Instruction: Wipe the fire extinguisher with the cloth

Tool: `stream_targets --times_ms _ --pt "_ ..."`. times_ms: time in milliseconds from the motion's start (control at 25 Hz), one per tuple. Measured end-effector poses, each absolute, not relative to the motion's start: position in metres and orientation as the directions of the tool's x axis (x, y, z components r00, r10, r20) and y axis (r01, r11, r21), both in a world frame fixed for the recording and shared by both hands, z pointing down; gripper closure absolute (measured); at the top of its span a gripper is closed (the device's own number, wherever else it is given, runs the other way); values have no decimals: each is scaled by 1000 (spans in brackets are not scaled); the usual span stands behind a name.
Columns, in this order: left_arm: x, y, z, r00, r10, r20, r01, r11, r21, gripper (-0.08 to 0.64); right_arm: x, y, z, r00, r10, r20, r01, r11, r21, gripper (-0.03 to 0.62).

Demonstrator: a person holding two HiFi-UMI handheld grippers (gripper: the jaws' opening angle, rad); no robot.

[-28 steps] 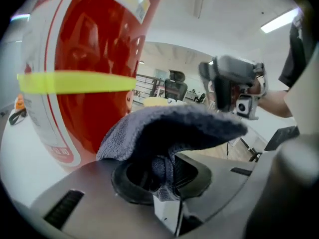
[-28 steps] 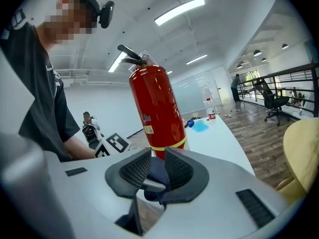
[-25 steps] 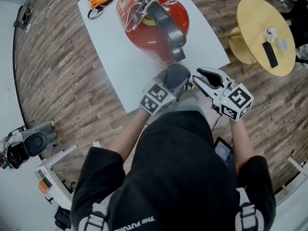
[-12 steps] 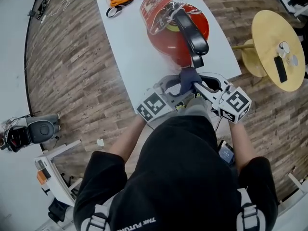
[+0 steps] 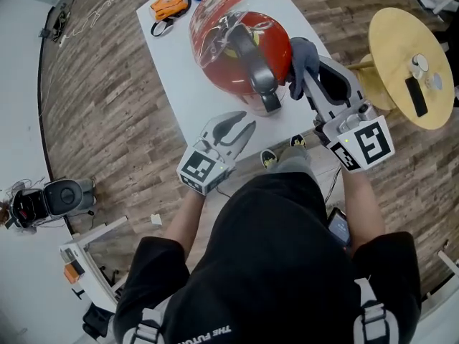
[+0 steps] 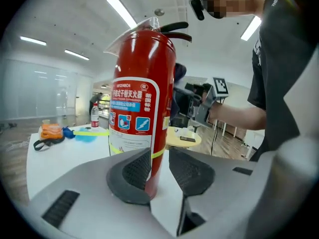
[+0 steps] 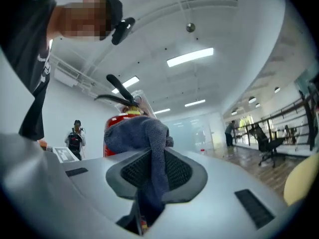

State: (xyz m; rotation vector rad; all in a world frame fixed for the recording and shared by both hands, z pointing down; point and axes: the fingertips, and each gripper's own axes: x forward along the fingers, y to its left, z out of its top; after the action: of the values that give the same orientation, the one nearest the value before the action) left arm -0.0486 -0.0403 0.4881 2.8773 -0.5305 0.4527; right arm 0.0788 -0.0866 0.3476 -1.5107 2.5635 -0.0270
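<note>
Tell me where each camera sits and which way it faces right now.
Head view: on the person's head, looking steeply down at the fire extinguisher on the white table; shows shoulders and forearms.
Left gripper view: on the left tool, facing the extinguisher; torso at right.
Right gripper view: on the right tool, tilted up past the cloth; shirt at left.
Shared: all show the extinguisher.

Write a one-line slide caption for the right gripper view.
Right gripper shut on a blue-grey fleecy cloth in front of the red metal fire extinguisher.
</note>
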Motion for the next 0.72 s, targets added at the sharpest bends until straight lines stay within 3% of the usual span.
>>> stream_targets --times_ms 80,160,360,440,600,720 --pt "-52 -47 486 882 -356 309 -414 -899 145 437 82 -95 386 -485 -873 -50 -854 486 -185 514" --pt "-55 -54 480 867 -407 287 -461 -874 154 438 79 -91 394 -501 -864 -52 -839 500 -215 514" --pt "-61 -74 466 812 -529 248 -576 -794 196 471 56 -59 270 -589 -749 -303 -783 622 -17 514" --pt "-63 -75 466 798 -548 251 -596 -778 197 472 50 -62 259 -633 -725 -271 -769 629 115 514" --pt "-73 -85 457 735 -627 256 -676 -705 215 486 82 -103 278 -582 -779 -233 -802 598 4 514" --pt "-75 -93 448 685 -681 259 -728 -657 196 494 73 -93 263 -626 -742 -240 -776 623 98 520"
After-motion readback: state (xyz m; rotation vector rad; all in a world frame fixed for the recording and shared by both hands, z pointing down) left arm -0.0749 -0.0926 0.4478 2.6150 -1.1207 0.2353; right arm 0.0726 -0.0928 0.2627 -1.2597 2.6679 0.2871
